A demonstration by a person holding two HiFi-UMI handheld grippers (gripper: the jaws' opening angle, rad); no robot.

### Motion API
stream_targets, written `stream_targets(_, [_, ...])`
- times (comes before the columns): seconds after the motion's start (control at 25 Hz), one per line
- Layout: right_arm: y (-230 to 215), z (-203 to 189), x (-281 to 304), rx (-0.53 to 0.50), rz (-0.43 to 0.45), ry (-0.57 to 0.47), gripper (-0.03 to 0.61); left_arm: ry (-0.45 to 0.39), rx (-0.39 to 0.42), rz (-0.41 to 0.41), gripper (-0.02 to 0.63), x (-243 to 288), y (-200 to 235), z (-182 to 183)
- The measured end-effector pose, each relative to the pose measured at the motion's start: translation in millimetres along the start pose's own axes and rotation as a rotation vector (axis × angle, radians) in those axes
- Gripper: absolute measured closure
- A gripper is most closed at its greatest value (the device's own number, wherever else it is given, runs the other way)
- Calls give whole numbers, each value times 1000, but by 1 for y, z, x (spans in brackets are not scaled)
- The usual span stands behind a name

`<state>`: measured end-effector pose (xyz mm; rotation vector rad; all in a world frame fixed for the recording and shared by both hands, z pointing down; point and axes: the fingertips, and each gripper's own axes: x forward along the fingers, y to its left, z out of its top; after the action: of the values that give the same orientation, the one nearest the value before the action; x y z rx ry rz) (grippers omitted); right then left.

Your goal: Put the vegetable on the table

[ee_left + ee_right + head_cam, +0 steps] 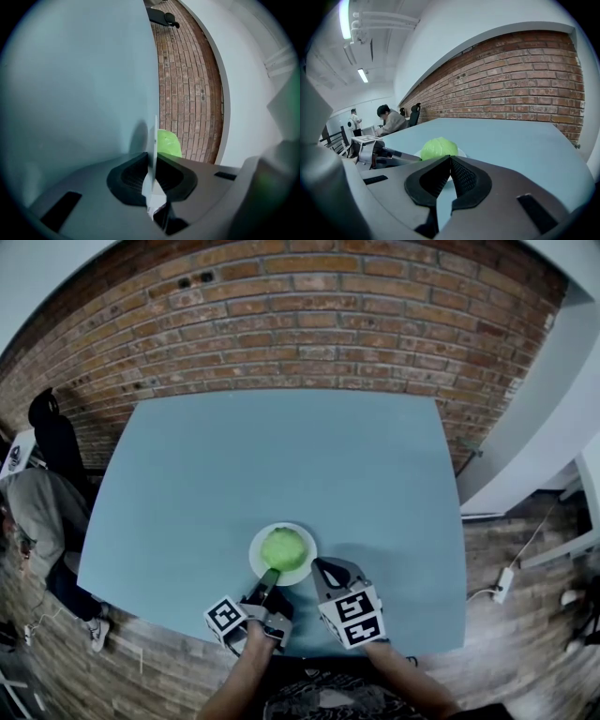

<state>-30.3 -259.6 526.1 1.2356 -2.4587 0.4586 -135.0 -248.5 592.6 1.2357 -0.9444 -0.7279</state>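
A green cabbage [283,547] lies on a small white plate [258,563] near the front edge of the blue table [281,446]. My left gripper [270,576] reaches in from the front and is shut on the plate's near rim; in the left gripper view the rim [153,140] shows as a thin white edge pinched between the black pads, with the cabbage [168,143] behind it. My right gripper [319,565] sits just right of the plate, shut with nothing in it. In the right gripper view its tips [450,158] meet in front of the cabbage [438,148].
A brick wall [309,324] runs behind the table. A person [37,502] sits at the left beside a black chair [56,442]. A white column [553,418] stands at the right, and a power strip [504,584] lies on the floor.
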Motion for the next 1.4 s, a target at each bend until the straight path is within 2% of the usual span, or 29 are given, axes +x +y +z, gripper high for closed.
stream_targets(0.28, [-3,-4,8,6,-5,13,569,13,-4,30,583,7,4,3])
stream_targets(0.72, [-2,-12,16,21,3,37,569,18,35,65,580,11,4,8])
stream_targets(0.96, [2,-14,18,16,20,43,569,5,103,127,580,9,6,11])
stream_targets(1.2, [4,-18,20,15,30,51,569,3,258,228,580,10,3,16])
stream_targets(1.4, [6,-18,20,13,37,52,569,8,283,277,580,11,6,21])
